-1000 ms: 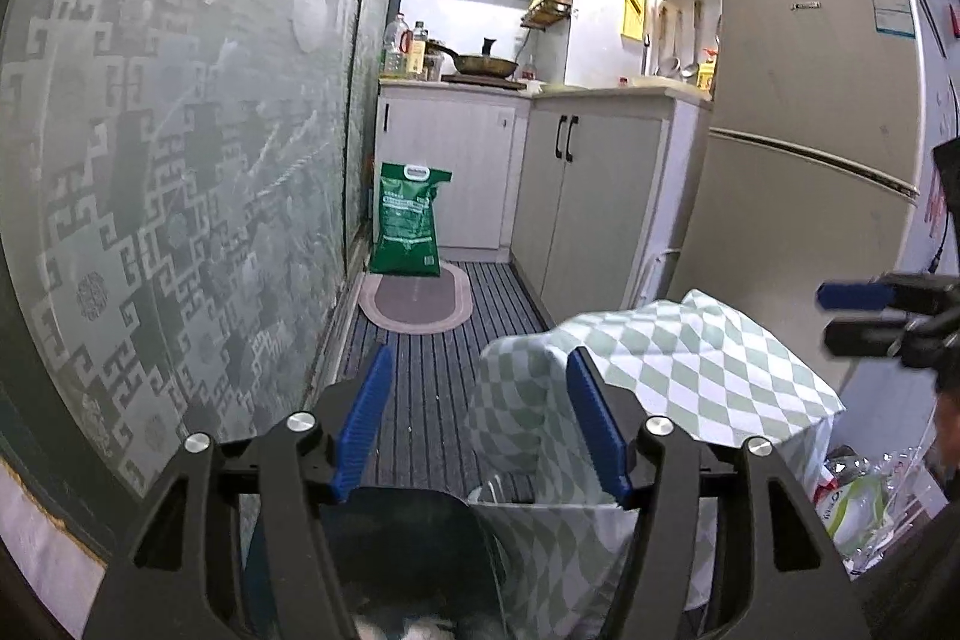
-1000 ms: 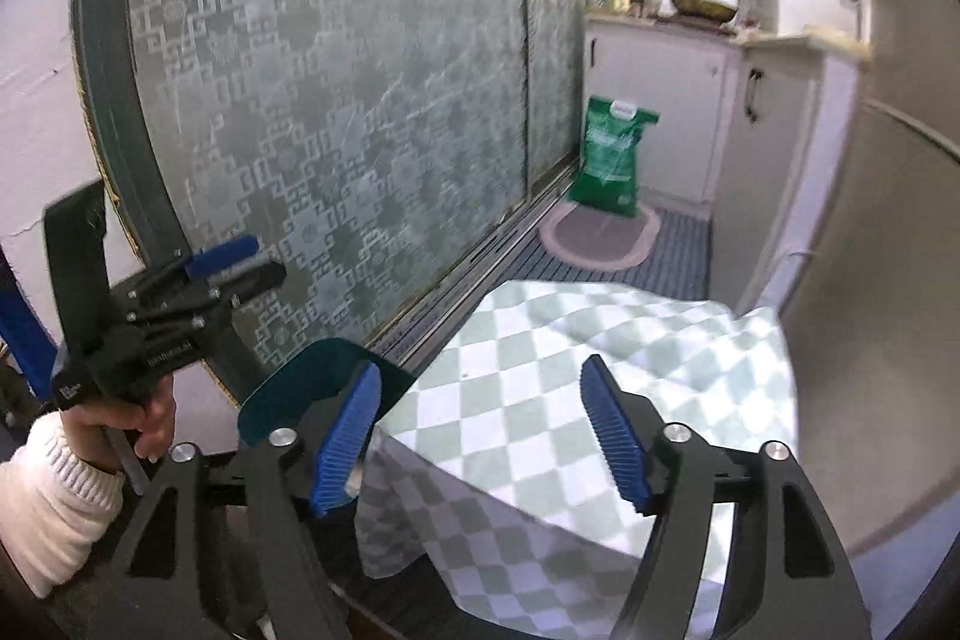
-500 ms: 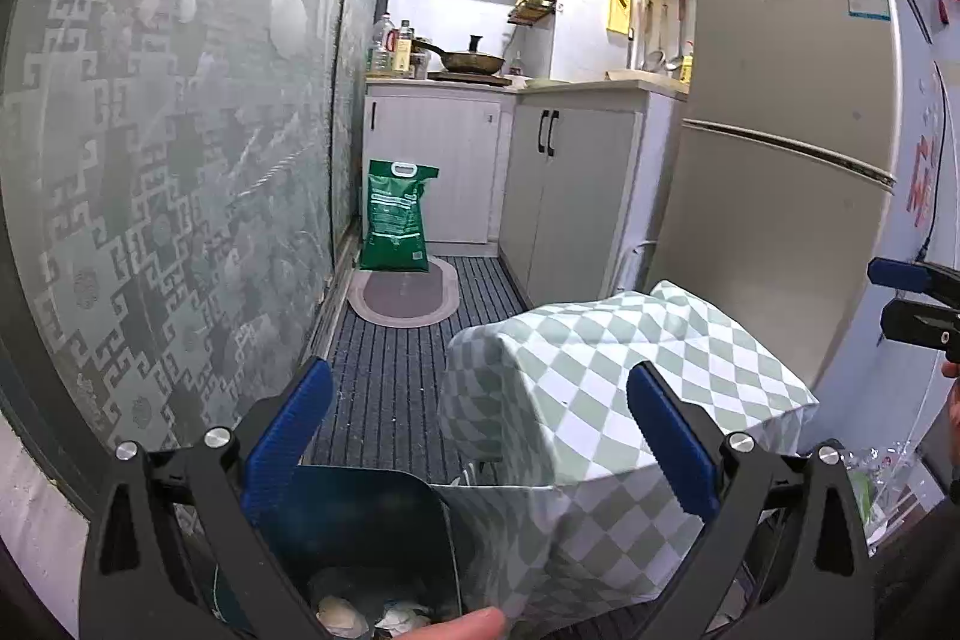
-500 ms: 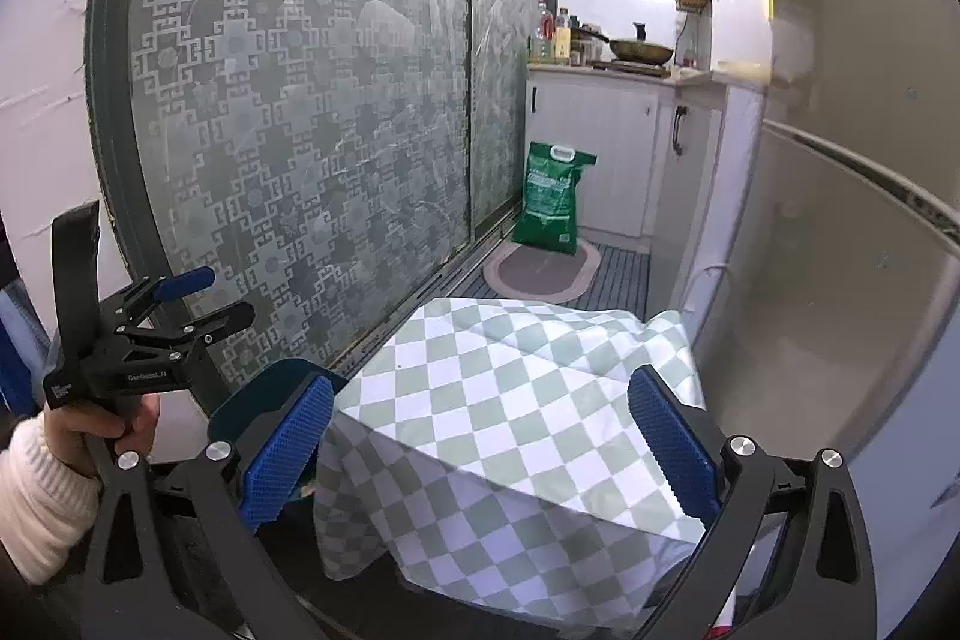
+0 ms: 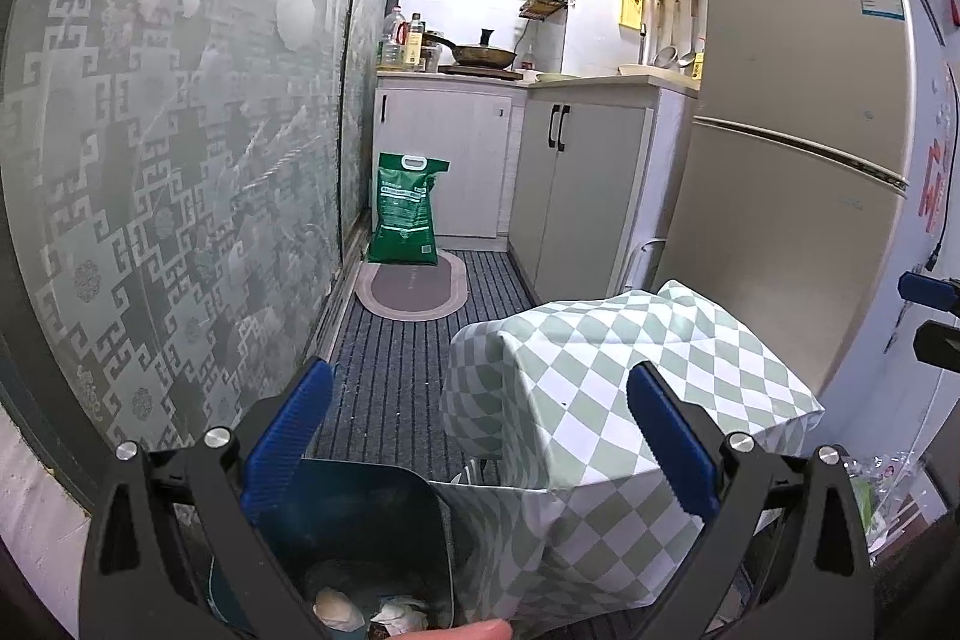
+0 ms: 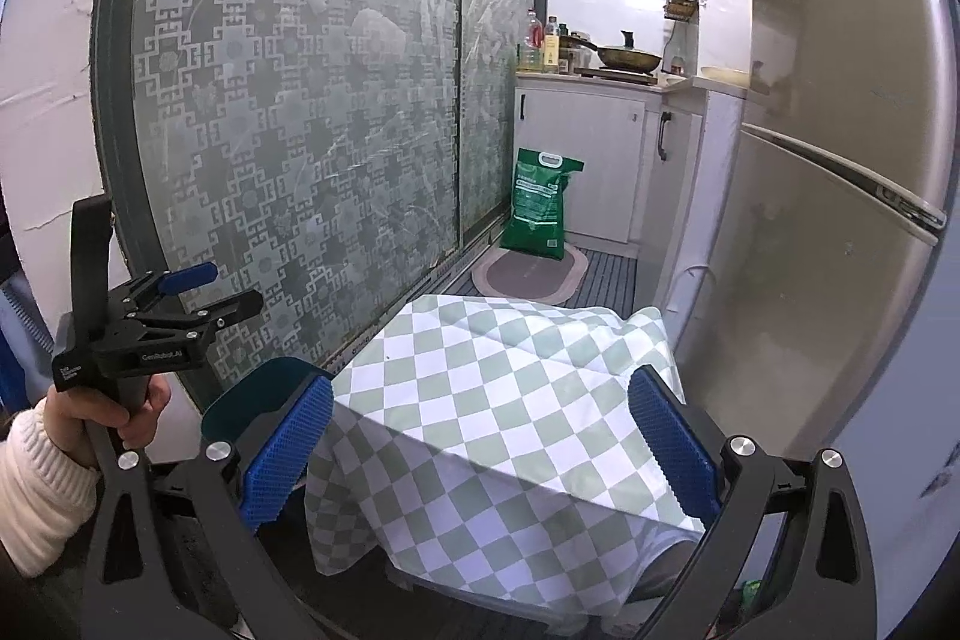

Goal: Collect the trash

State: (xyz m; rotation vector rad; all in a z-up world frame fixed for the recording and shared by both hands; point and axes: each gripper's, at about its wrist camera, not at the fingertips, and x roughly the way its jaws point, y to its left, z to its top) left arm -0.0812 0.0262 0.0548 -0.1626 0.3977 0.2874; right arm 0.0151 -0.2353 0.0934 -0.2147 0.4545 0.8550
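Both tools, left tool [image 5: 477, 436] and right tool [image 6: 477, 445], are held released, nothing gripped. Crumpled white trash [image 5: 339, 607] is seen in the dark teal plastic bin [image 5: 360, 520] at seven o'clock of the green-and-white checked cloth [image 5: 606, 400]

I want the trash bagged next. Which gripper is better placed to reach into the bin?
Left, probably. The left gripper is open right above the bin, whose crumpled trash shows below it. The right gripper is open over the checked cloth, beside the bin.
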